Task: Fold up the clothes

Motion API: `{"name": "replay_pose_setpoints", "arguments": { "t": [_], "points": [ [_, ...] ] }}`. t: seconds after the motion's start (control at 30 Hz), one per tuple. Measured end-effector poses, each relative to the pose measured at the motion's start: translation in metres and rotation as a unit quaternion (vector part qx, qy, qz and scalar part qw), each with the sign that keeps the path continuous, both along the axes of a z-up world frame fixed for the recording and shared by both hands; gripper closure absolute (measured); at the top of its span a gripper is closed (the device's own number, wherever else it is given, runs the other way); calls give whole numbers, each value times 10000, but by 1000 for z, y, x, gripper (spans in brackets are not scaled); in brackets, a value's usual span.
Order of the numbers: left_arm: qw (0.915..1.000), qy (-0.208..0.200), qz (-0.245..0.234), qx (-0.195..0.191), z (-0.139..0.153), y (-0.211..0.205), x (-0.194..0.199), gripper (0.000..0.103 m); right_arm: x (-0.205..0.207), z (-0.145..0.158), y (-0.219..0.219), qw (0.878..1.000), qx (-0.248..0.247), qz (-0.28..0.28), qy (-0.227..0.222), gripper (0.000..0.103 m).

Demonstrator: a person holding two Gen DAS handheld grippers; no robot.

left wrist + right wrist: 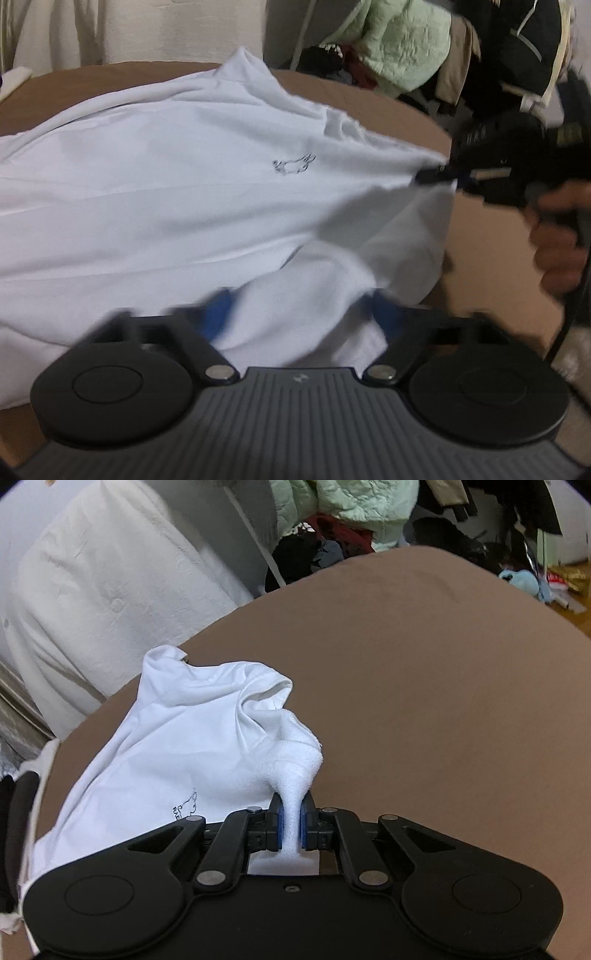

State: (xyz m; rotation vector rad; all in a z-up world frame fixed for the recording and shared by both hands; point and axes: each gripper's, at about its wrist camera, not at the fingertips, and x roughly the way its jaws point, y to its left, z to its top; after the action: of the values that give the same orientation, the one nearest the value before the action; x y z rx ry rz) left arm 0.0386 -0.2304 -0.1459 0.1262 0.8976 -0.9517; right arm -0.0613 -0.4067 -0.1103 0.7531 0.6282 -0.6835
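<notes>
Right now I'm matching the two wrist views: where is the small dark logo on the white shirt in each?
Left wrist view: logo just above centre, on the white shirt.
Right wrist view: logo lower left, beside the hand-held gripper's linkage.
Shared landmark: the pale green quilted jacket behind the table.

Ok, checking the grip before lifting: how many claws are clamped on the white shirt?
1. The right claw pinches a bunched fold of the white shirt. The left claw straddles the shirt's near edge with its pads apart; it is blurred and not visibly clamped.
</notes>
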Motion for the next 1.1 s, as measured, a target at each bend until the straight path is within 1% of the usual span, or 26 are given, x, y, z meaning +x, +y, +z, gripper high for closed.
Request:
{"name": "replay_pose_setpoints", "arguments": {
  "t": [0.03,0.1,0.17,0.23,0.27,0.33,0.37,0.43,0.5,0.57,0.6,0.63,0.67,0.7,0.73,0.77,0.8,0.83,0.87,0.97,1.03,1.1],
  "points": [
    [9999,150,51,-10,0,0,3,91,0,3,2,10000,-62,38,-16,94],
    [9987,380,211,-254,4,4,8,94,-4,9,5,9997,-186,83,-93,94],
    [9984,374,101,-422,16,5,2,95,-8,16,7,9993,-317,107,-153,94],
    [9977,352,-44,-578,28,6,-5,95,-11,21,7,9988,-465,64,-112,94],
    [9970,377,-170,-649,34,5,-9,95,-12,24,8,9984,-569,39,-30,95],
    [9957,433,-402,-708,40,2,-16,95,-12,30,12,9953,-919,-48,304,95],
    [9949,460,-514,-732,42,0,-20,95,-13,32,11,9941,-984,-62,448,94],
    [9942,631,-543,-686,36,-4,-20,95,-16,28,3,9948,-801,-66,621,93],
    [9937,804,-486,-617,25,-7,-16,95,-22,21,-9,9959,-478,-159,749,90],
    [9931,909,-457,-579,17,-10,-16,95,-31,24,-15,9937,-418,-266,1009,88],
    [9930,905,-486,-579,18,-12,-18,95,-37,28,-17,9925,-437,-295,1101,83],
    [9932,865,-532,-569,19,-13,-19,95,-44,39,-18,9922,-551,-271,1089,78],
    [9935,824,-568,-549,21,-15,-19,95,-51,52,-20,9928,-671,-157,979,66],
    [9937,787,-607,-514,23,-16,-19,95,-56,65,-22,9937,-756,55,824,58],
    [9939,750,-648,-475,24,-18,-19,95,-61,77,-25,9939,-840,267,668,44],
    [9942,686,-694,-446,26,-19,-19,95,-65,88,-27,9926,-927,542,565,38],
    [9944,614,-745,-420,27,-20,-19,95,-67,92,-30,9896,-1025,856,541,38],
    [9946,576,-766,-402,27,-20,-19,95,-68,92,-33,9872,-1103,1034,503,38],
    [9947,550,-776,-386,27,-20,-18,94,-67,87,-39,9874,-1068,1065,478,37],
    [9956,543,-665,-379,26,-19,-18,94,-60,52,-56,9930,-629,830,550,37],
    [9963,508,-581,-366,27,-19,-18,94,-51,26,-63,9936,-275,741,811,37],
    [9972,344,-530,-390,34,-18,-21,95,-45,17,-65,9916,-257,776,1004,37]
  ]
}}
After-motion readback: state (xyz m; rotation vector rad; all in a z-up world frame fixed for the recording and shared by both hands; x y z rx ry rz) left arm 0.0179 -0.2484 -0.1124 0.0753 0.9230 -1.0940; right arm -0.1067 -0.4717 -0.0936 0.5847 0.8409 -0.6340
